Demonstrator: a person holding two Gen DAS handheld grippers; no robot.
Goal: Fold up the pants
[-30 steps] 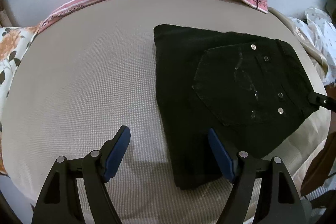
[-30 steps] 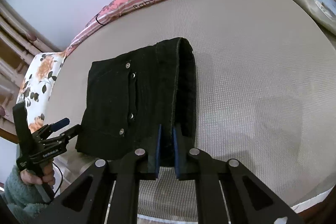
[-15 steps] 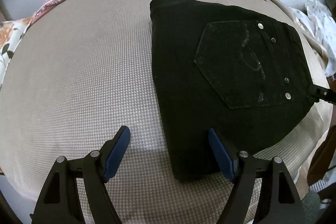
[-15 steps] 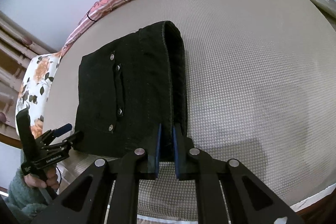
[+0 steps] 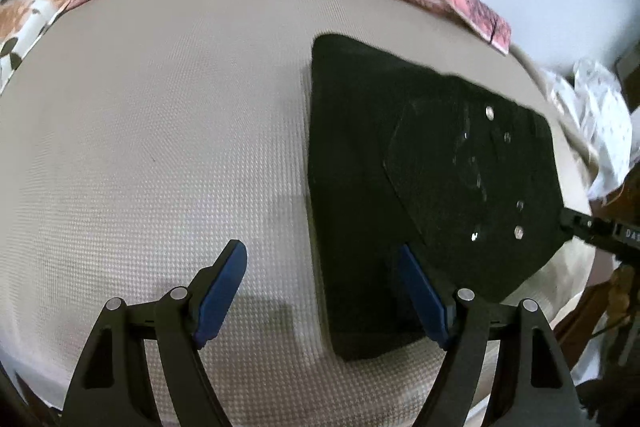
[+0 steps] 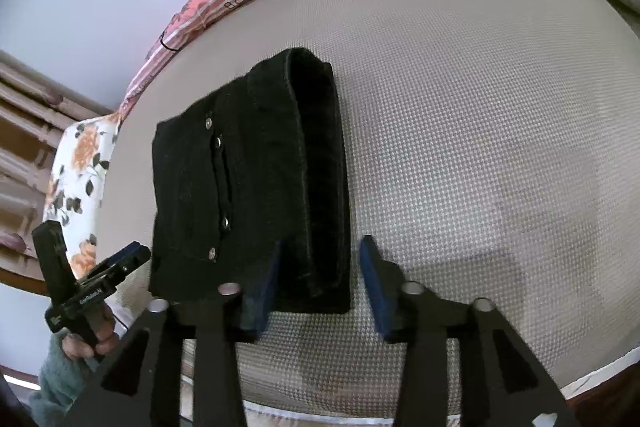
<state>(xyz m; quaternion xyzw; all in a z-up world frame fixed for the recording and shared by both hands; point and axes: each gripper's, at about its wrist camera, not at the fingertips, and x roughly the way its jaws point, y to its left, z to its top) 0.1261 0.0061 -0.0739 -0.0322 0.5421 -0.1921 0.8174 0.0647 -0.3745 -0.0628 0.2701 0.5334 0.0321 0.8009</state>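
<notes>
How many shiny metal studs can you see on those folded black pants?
4 in the right wrist view, in a line down the folded black pants: top, next, lower, bottom. Folds may hide others.

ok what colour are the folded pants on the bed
Black folded pants, with silver studs; clearest in the right wrist view.

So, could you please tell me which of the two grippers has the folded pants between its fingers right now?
The right gripper: its opening fingers straddle the near edge of the black pants. The left gripper is open beside the pants, over bare mattress.
</notes>
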